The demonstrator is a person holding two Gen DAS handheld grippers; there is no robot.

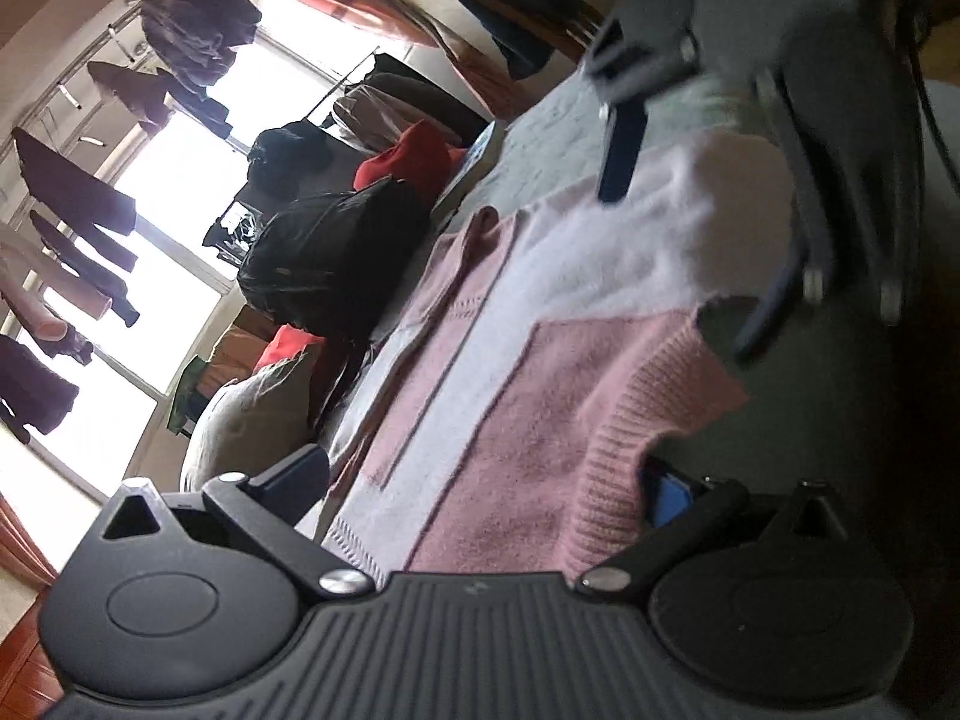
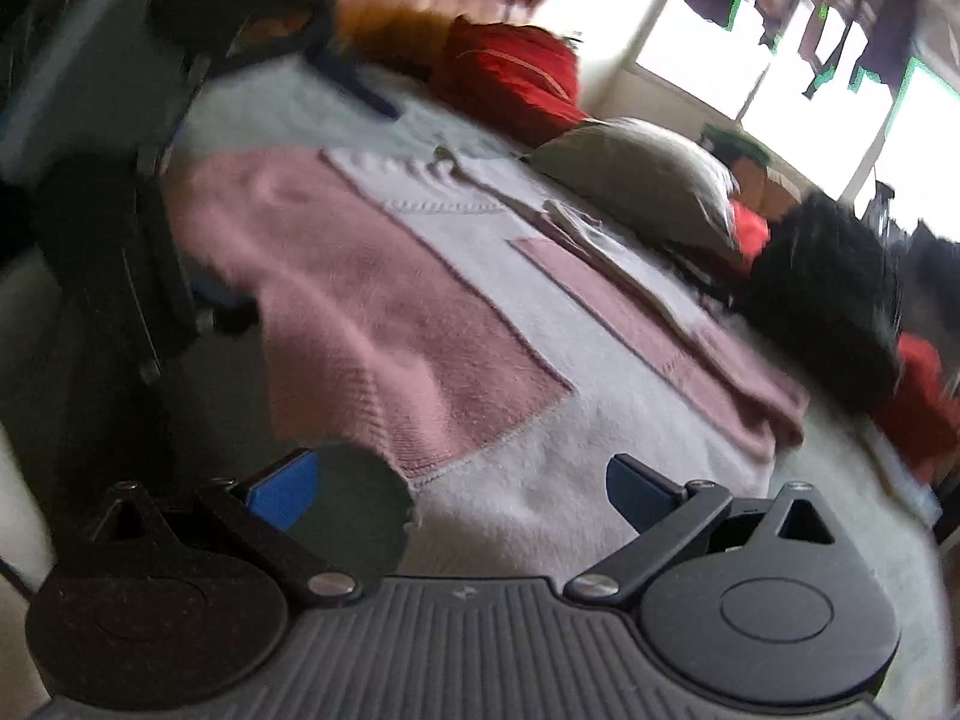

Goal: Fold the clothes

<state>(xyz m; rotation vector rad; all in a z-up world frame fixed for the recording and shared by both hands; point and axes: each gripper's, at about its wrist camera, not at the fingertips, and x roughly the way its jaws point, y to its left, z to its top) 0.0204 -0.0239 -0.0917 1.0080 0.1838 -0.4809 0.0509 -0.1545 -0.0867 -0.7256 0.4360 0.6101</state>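
Note:
A pink and white knit sweater (image 1: 540, 360) lies spread flat on a grey-green bed (image 1: 552, 120). In the left wrist view my left gripper (image 1: 480, 483) is open wide at the ribbed hem, and the knit covers part of its right blue pad (image 1: 666, 501). My right gripper (image 1: 684, 252) hovers open over the sweater's far white part. In the right wrist view the sweater (image 2: 420, 300) stretches ahead of the open right gripper (image 2: 462, 489), whose fingers straddle the white edge. The left gripper (image 2: 294, 198) is blurred at the left, spanning the pink edge.
A grey pillow (image 2: 648, 180), a black bag (image 2: 822, 300) and red cushions (image 2: 510, 72) line the bed's far side. Dark clothes (image 1: 78, 198) hang on a rack before a bright window. A wooden headboard (image 2: 390, 6) shows beyond the bed.

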